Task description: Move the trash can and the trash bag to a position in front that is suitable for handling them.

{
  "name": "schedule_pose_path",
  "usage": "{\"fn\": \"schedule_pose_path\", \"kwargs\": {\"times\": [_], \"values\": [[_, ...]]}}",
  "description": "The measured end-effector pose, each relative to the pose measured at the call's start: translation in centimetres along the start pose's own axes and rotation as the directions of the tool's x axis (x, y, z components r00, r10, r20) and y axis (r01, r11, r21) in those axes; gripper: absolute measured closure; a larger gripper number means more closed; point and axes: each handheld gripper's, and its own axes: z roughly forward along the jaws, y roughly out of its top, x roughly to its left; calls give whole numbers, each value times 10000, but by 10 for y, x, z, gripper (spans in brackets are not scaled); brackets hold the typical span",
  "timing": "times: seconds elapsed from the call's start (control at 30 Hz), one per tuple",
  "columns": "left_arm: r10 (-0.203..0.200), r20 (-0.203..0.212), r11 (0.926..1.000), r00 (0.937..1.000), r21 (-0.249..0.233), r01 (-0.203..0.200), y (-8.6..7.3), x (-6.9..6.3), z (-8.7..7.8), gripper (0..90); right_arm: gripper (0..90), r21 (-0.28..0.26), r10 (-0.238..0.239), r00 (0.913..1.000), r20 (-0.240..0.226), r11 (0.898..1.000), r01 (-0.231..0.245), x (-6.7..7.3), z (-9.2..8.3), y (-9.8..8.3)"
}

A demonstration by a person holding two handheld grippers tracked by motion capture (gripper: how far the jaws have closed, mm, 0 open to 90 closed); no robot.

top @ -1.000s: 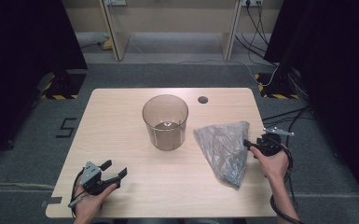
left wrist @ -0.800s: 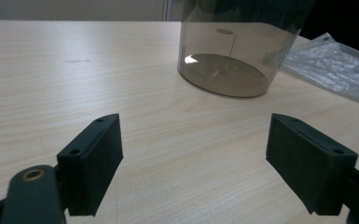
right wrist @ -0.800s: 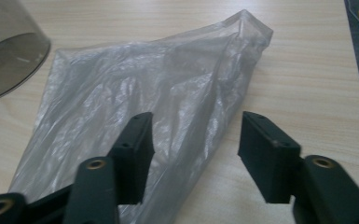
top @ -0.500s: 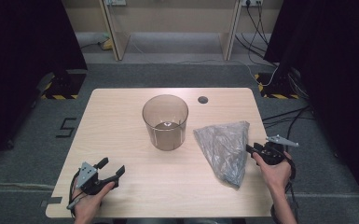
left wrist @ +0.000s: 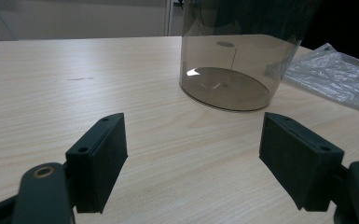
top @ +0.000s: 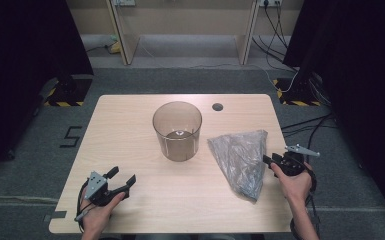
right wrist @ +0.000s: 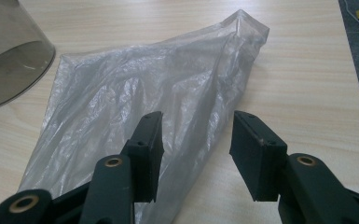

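Centre table, the smoky clear tub (top: 177,131) stands upright and holds nothing; in the left gripper view its bare round floor shows through the wall (left wrist: 235,56). At 4 o'clock from it lies the crumpled clear bag (top: 241,159), flat on the table (top: 130,120), wide end toward 12, narrow end toward 6, and near the tub without touching it.

Since the picture a second ago the right gripper (top: 269,161) has slid a little toward 6 along the bag's right edge, and its jaws have just been closing and then easing wider again. They are spread now: in the right gripper view (right wrist: 196,140) 1 pad sits over the plastic, the other over bare wood, the bag's edge between them, neither pinching it. The right hand (top: 295,182) comes in from 6, gripper pointing toward 9.

The left gripper (top: 122,178) rests near the table's front left corner, about where it was, jaws spread wide on nothing, aimed toward 2 at the tub.
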Motion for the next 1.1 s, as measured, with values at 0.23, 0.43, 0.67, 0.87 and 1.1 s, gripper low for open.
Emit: {"fn": "schedule_pose_path", "kwargs": {"times": [0.23,0.43,0.67,0.87,1.1], "values": [[14,16,10000,10000,-47,-14,0,0,-3,221,506,223,245,9996,103,9994,-247,-2,8,-2],[16,22,10000,10000,-49,-16,1,-1,-2,222,481,603,153,9999,22,9981,-154,5,27,6],[34,84,10000,10000,-14,-34,0,-1,-2,225,516,1596,-191,9985,515,9871,107,10,60,20],[25,85,10000,10000,-25,-25,0,-1,-2,226,788,2006,-207,9932,1143,9797,-27,16,69,24],[44,88,10000,10000,-17,-44,0,-1,-2,230,900,1210,206,9964,818,9922,-305,21,61,24]]}}
